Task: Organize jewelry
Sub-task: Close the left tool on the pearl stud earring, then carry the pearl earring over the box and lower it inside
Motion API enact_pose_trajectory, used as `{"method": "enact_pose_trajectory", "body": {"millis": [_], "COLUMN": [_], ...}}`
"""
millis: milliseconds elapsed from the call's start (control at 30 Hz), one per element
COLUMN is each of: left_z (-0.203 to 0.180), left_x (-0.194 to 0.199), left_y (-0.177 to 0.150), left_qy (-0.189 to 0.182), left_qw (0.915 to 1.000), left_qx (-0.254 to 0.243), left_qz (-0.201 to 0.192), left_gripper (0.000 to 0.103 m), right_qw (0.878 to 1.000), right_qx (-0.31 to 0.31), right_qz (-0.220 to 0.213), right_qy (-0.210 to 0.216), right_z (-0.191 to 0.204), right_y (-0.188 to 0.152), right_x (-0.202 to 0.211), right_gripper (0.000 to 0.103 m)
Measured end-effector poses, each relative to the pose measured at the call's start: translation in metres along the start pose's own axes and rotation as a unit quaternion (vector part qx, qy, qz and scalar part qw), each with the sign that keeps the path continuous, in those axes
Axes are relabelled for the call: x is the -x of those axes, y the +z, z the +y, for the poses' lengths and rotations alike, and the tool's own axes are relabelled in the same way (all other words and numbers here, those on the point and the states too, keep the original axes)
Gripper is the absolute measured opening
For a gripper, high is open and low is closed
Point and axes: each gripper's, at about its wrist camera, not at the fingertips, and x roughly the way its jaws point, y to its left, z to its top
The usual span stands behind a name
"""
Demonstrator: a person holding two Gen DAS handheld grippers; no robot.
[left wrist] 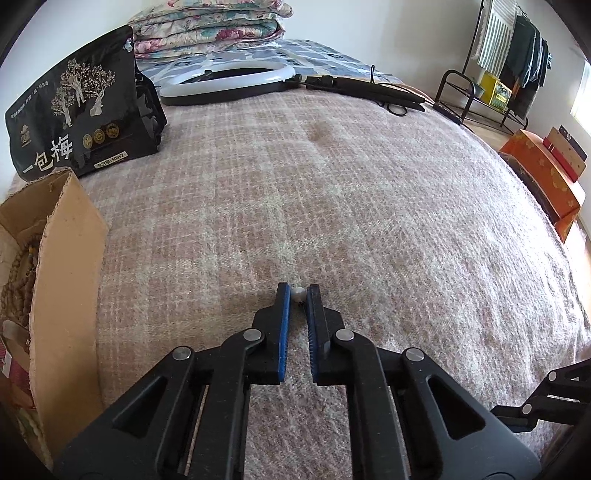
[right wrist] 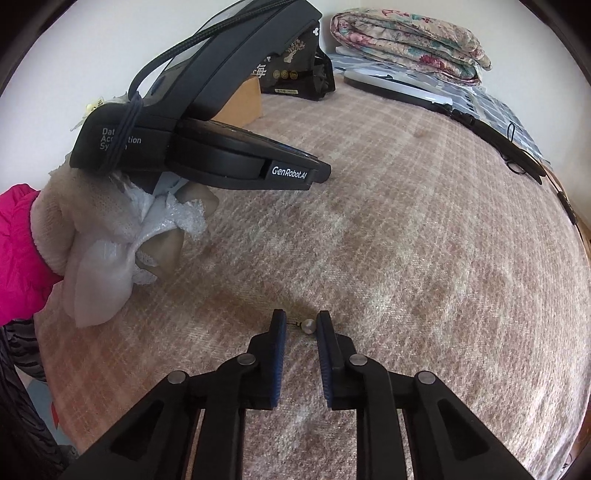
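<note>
A small white pearl earring lies on the pink-beige plaid blanket, pinched between the blue pads of my left gripper, which is shut on it. In the right wrist view a second pearl earring with a thin wire hook sits between the tips of my right gripper. The pearl rests against the right pad and the hook reaches the left pad, so this gripper is shut on it. A cardboard box at the left holds strings of brown beads.
A black snack bag stands behind the box. A ring light and folded floral quilts lie at the far end of the bed. An orange box sits off its right edge. A gloved hand with a pink sleeve holds the left gripper's body.
</note>
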Motion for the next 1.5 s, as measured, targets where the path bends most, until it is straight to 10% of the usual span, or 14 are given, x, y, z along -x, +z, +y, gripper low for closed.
{"method": "enact_pose_trajectory", "body": {"millis": [1500], "left_z": [0.096], "left_x": [0.218], "left_y": [-0.032], "left_qy": [-0.016], "left_qw": [0.9894], "left_qx": [0.066], "left_qz": [-0.128], "left_gripper": [0.007], "right_qw": [0.99], "right_qx": [-0.049], "right_qz": [-0.13], "right_qy": [-0.003], "right_z": [0.062], "right_y": [0.061], "right_x": [0.11], "right_gripper": [0.015]}}
